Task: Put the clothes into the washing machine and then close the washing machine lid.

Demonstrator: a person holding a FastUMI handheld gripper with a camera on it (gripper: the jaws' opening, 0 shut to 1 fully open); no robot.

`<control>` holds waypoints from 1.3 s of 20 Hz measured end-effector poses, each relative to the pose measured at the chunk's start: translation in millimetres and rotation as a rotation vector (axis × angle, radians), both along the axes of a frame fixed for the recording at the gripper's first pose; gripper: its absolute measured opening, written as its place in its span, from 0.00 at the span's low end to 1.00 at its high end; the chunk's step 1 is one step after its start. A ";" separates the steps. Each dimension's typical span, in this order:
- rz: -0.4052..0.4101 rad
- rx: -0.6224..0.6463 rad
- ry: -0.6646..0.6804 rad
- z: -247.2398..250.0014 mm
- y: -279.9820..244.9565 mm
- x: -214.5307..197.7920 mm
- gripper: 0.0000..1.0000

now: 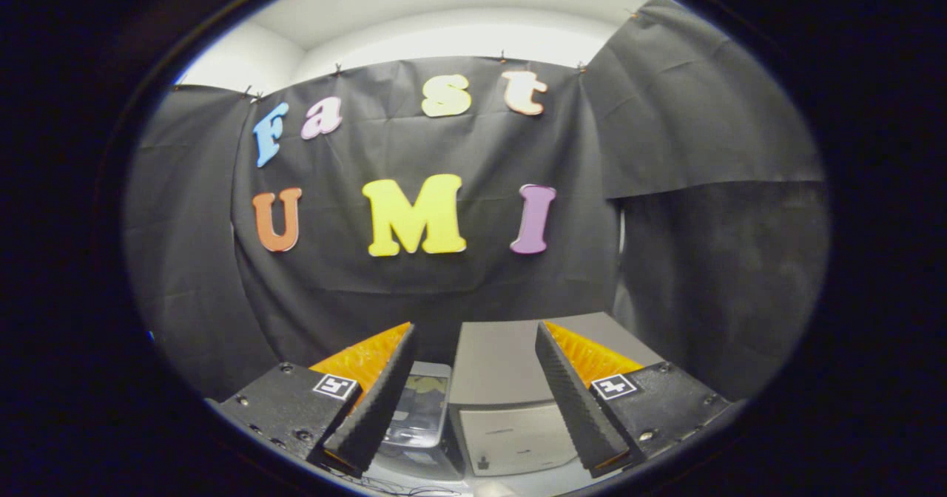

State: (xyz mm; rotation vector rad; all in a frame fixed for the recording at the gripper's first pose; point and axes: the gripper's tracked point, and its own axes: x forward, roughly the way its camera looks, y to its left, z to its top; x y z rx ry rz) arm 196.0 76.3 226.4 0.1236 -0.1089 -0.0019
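Note:
My gripper [475, 328] is open, its fingers spread wide with nothing between them, held high and looking level at the booth's back wall. Below and just ahead of the fingers stands a small grey boxy machine [503, 364] with a flat top and a paler front face. Against its left side, close to the left finger, is a clear glossy panel or lid [423, 408]. A dull greenish shape [426, 384] shows at the panel's far end; I cannot tell whether it is cloth. The fingers hide the outer parts of both.
The black cloth wall [444, 290] hangs close behind the grey machine and wraps round on both sides. A pale surface [518, 482] shows under the machine's front. A white ceiling [444, 31] shows above the cloth.

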 end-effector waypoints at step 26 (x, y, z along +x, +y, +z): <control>-0.040 -0.038 0.133 -218.7 -165.2 -208.5 1.00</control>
